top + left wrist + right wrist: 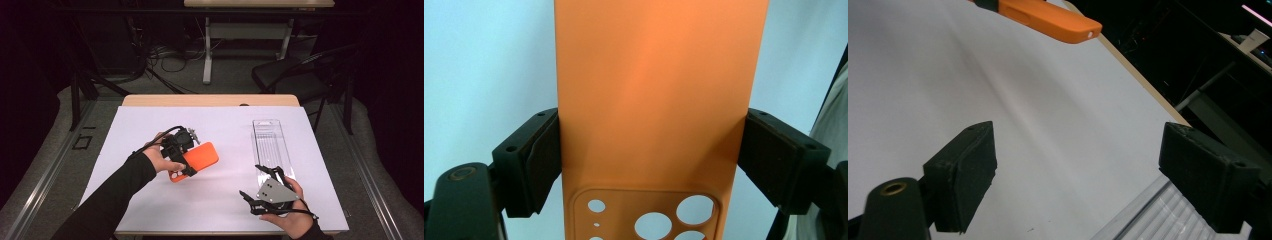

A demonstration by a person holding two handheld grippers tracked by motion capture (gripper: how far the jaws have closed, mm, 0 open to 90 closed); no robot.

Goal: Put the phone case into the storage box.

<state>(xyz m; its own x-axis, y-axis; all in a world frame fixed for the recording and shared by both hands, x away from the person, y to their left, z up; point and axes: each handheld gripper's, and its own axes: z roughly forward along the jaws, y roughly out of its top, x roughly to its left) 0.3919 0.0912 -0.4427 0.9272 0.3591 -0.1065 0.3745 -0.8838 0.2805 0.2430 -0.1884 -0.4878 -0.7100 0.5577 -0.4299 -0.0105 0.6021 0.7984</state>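
— Holding the orange phone case (196,159) in my left gripper (181,150) right now. In the left gripper view both black pads (535,160) press against the long edges of the case (659,100), one on each side, so the jaws are clamped across its width. The camera cut-outs sit at the near end, close to the gripper body.

— Where is the case over the table?

— In the high view it is above the left half of the white sheet (220,200), left of centre, slanted so its far end points up and to the right. I read it as lifted off the sheet: the right gripper view catches its rounded end (1058,20) from the side with the white surface (998,100) beneath it, though I cannot judge the gap.

— And your right hand?

— My right gripper (257,187) is near the front edge of the table, at the lower right. Its jaws stand spread apart with nothing between them; in its own view I see only the white sheet between the two pads (965,175). Just beside it, a clear plastic tray (272,140) lies lengthwise on the right half of the sheet, and its ribbed near end (1153,215) shows at the bottom of the right gripper view. The tray and the case are well apart.
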